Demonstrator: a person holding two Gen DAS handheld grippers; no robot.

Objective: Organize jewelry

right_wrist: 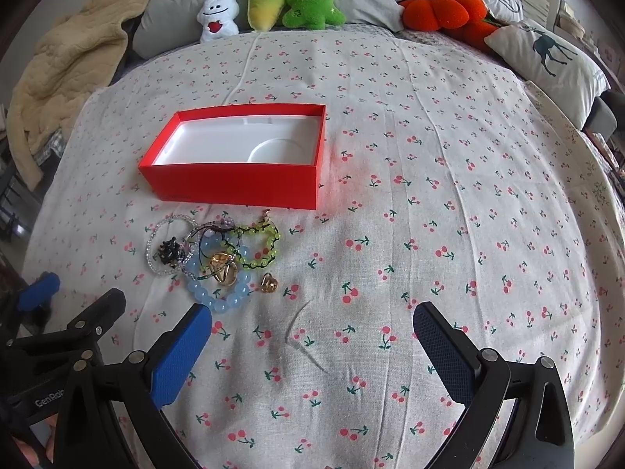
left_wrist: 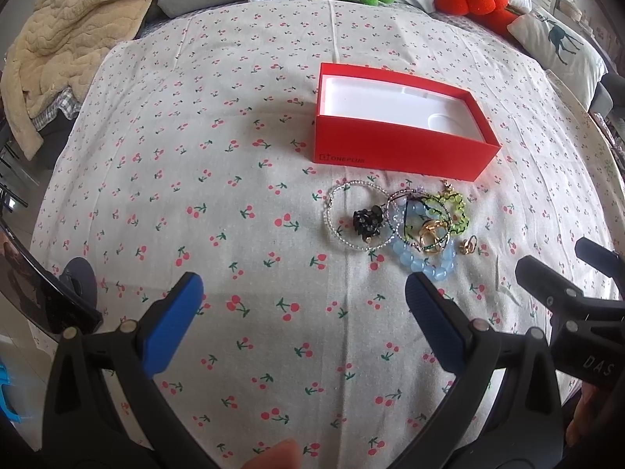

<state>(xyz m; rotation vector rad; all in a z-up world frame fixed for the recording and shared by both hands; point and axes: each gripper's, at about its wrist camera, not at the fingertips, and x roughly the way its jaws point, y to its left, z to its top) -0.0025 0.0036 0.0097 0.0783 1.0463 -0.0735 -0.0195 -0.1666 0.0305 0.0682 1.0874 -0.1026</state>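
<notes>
Closest to the lens, the left hand-held gripper [left_wrist: 304,297] is hanging over the cherry-print bedsheet [left_wrist: 234,195] with its blue pads [left_wrist: 175,324] spread wide and nothing between them, and the right hand-held gripper [right_wrist: 312,336] is sitting the same way, wide apart and empty, just beside the left one. So nothing is getting picked up yet; I'd say this is the very start of the sort, with both tools lining up on the pile. The jewelry is all lying in one tangled heap on the bed, right in front of the red OnePlus box [right_wrist: 234,183], whose white tray is looking totally bare. In the heap there's a pale blue bead bracelet [right_wrist: 218,297] nearest the grippers, a green bead bracelet [right_wrist: 261,242] overlapping it, a clear bead bracelet [right_wrist: 156,246] ringing a black beaded piece [right_wrist: 170,252], and some gold rings [right_wrist: 222,267] sitting on top of the blue beads. One small gold ring [right_wrist: 269,283] is lying apart from the rest, just beside the heap. Next move, my guess: go for that loose ring or the blue bracelet first, since they're the least snagged, and lift slowly because the strands are crossing each other and could drag neighbours along. Then it's a short carry over the near wall of the box.
</notes>
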